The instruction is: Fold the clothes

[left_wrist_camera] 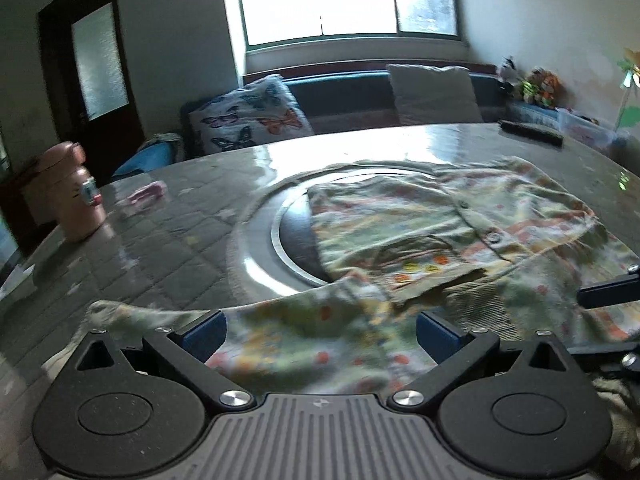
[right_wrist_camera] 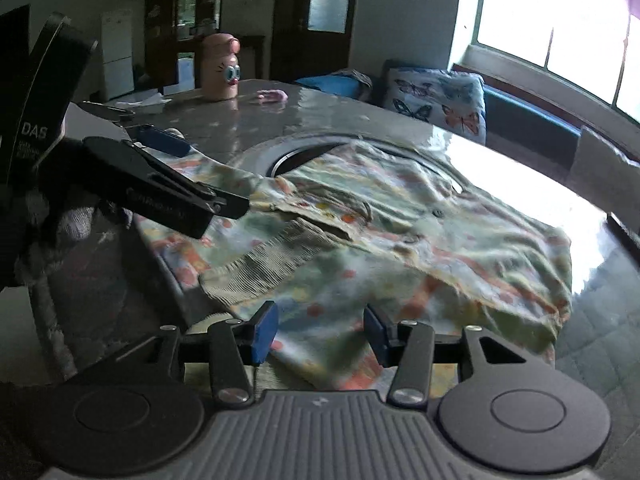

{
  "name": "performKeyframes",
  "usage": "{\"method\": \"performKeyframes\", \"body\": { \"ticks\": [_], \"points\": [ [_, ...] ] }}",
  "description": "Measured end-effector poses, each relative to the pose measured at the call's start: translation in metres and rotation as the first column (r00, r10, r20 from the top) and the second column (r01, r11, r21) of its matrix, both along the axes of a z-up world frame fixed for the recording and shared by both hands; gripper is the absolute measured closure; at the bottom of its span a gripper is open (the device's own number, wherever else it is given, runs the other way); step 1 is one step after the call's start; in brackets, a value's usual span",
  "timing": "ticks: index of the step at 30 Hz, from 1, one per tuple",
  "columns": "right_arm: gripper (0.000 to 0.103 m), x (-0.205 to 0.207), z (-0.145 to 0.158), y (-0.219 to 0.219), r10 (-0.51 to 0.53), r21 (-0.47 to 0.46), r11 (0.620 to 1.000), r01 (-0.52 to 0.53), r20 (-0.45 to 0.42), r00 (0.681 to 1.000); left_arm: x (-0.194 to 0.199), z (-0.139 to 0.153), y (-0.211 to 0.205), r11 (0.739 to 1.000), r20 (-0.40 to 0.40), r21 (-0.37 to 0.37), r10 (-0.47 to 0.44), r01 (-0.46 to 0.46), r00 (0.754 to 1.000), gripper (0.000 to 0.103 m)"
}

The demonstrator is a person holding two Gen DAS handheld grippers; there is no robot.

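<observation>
Two tongs hover released over the crumpled floral-print cotton garment [right_wrist_camera: 400, 240] on the glossy round bench [left_wrist_camera: 160, 240]: left tongs [left_wrist_camera: 320, 332], right tongs [right_wrist_camera: 320, 332]. Pinch the near hem evenly, then lift together.

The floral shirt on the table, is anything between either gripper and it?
Nothing visible is in the way. The floral shirt already lies between the open fingers of the left gripper, and its near hem runs between the open fingers of the right gripper. The pink bottle stands far back on the table, clear of both.
</observation>
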State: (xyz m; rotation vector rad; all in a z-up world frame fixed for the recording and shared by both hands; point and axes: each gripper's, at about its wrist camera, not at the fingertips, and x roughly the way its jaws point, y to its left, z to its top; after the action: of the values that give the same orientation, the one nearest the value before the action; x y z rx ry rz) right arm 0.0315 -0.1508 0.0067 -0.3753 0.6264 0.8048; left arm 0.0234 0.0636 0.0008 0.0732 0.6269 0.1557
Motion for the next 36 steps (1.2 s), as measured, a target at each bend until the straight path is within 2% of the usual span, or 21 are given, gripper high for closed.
{"method": "performKeyframes", "body": {
  "ticks": [3, 6, 10, 14, 17, 19, 20, 22, 24, 25, 27, 30, 31, 33, 36],
  "points": [
    [0.053, 0.003, 0.004, 0.000, -0.022, 0.047, 0.999, 0.023, -0.010, 1.000, -0.009, 0.002, 0.016, 0.999, 0.011, -0.010, 0.053, -0.053, 0.999, 0.002],
    [0.052, 0.006, -0.004, 0.005, -0.020, 0.033, 0.999, 0.022, -0.050, 0.999, -0.018, 0.002, 0.035, 0.992, 0.013, -0.022, 0.126, -0.125, 0.992, 0.007],
    [0.052, 0.003, -0.004, 0.006, -0.014, 0.036, 0.999, 0.016, -0.048, 0.999, -0.032, 0.003, 0.066, 0.970, 0.024, -0.034, 0.240, -0.239, 0.970, 0.014],
    [0.051, 0.004, 0.001, 0.005, -0.017, 0.049, 0.999, 0.019, -0.047, 0.999, -0.041, 0.004, 0.098, 0.931, 0.039, -0.035, 0.365, -0.363, 0.930, 0.019],
    [0.051, 0.006, 0.001, 0.003, -0.028, 0.060, 0.998, 0.032, -0.060, 0.998, -0.045, 0.004, 0.121, 0.888, 0.041, -0.048, 0.459, -0.457, 0.887, 0.023],
    [0.051, 0.007, 0.001, 0.002, -0.036, 0.069, 0.997, 0.040, -0.070, 0.997, -0.046, 0.003, 0.135, 0.860, 0.031, -0.065, 0.508, -0.506, 0.861, 0.029],
    [0.051, 0.007, 0.002, 0.001, -0.038, 0.072, 0.996, 0.044, -0.074, 0.997, -0.046, 0.002, 0.141, 0.851, 0.023, -0.074, 0.523, -0.520, 0.852, 0.030],
    [0.051, 0.008, 0.002, 0.000, -0.042, 0.076, 0.996, 0.048, -0.077, 0.996, -0.046, -0.001, 0.152, 0.835, 0.000, -0.099, 0.544, -0.541, 0.839, 0.040],
    [0.051, 0.008, 0.002, -0.001, -0.047, 0.080, 0.995, 0.054, -0.080, 0.996, -0.046, -0.004, 0.160, 0.826, -0.024, -0.139, 0.548, -0.546, 0.836, 0.047],
    [0.051, 0.008, 0.003, -0.001, -0.049, 0.083, 0.995, 0.056, -0.083, 0.995, -0.047, -0.005, 0.163, 0.823, -0.032, -0.158, 0.547, -0.545, 0.836, 0.054],
    [0.051, 0.008, 0.003, -0.001, -0.053, 0.088, 0.994, 0.060, -0.086, 0.995, -0.048, -0.007, 0.165, 0.822, -0.033, -0.182, 0.543, -0.539, 0.839, 0.058],
    [0.051, 0.007, 0.004, -0.002, -0.055, 0.095, 0.993, 0.063, -0.087, 0.995, -0.050, -0.006, 0.166, 0.827, -0.029, -0.211, 0.528, -0.522, 0.849, 0.079],
    [0.051, 0.007, 0.004, -0.002, -0.057, 0.100, 0.993, 0.066, -0.088, 0.994, -0.050, -0.005, 0.165, 0.827, -0.025, -0.221, 0.525, -0.517, 0.851, 0.089],
    [0.051, 0.007, 0.005, -0.003, -0.063, 0.110, 0.991, 0.073, -0.090, 0.994, -0.050, 0.000, 0.161, 0.832, -0.012, -0.230, 0.516, -0.504, 0.857, 0.093],
    [0.051, 0.008, 0.007, -0.007, -0.079, 0.132, 0.987, 0.092, -0.099, 0.992, -0.052, 0.015, 0.144, 0.859, 0.027, -0.247, 0.469, -0.448, 0.883, 0.095]
  ]
}}
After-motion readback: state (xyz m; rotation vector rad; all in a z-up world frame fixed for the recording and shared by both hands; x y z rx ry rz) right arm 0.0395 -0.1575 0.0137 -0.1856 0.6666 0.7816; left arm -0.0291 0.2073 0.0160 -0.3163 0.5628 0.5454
